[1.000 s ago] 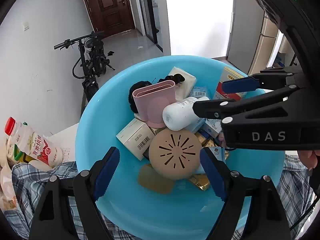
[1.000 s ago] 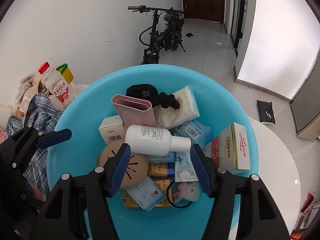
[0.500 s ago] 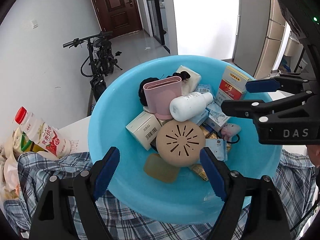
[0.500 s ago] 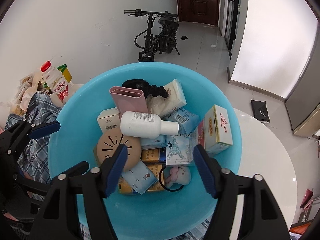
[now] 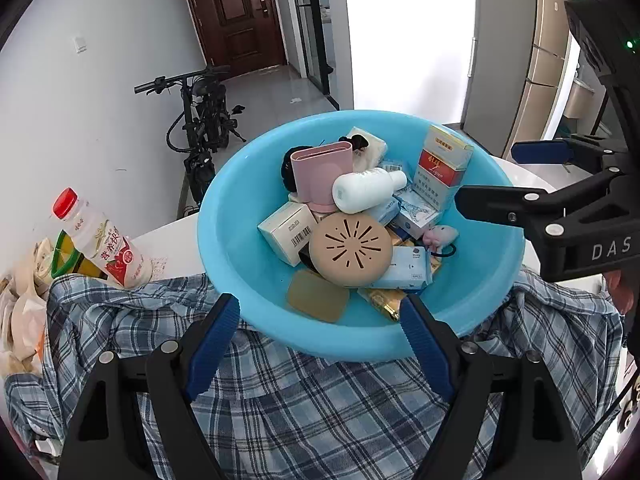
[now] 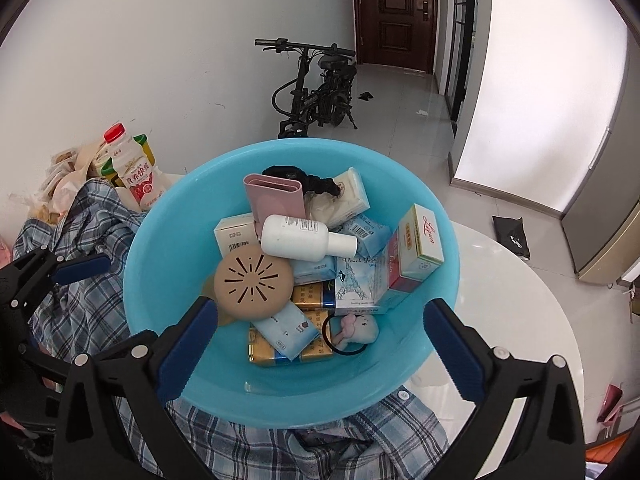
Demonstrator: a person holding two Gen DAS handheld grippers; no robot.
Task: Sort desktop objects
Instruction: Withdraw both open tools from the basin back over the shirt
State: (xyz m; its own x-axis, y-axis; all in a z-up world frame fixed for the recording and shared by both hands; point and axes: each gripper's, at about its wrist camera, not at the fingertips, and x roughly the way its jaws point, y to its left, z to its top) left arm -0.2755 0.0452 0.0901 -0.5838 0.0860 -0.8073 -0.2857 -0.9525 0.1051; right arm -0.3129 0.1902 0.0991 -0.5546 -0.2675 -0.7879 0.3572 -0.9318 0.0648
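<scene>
Clutter fills a blue basin (image 6: 160, 240) that sits on a plaid shirt (image 5: 320, 408) spread over the white surface (image 6: 520, 300). Inside it, a white bottle (image 6: 300, 238) lies on its side across the heap, beside a pink holder (image 6: 276, 200) and a tan round vented disc (image 6: 252, 280); a red-and-white box (image 6: 416, 256) leans at the basin's right. The right claw (image 6: 316, 344) hangs over the near rim, its jaws opening wide with nothing gripped between them. The left claw (image 5: 316, 344) hovers above the shirt at the basin's near edge, jaws apart and empty. A red-capped drink bottle (image 5: 104, 240) stands to the left, outside the basin.
</scene>
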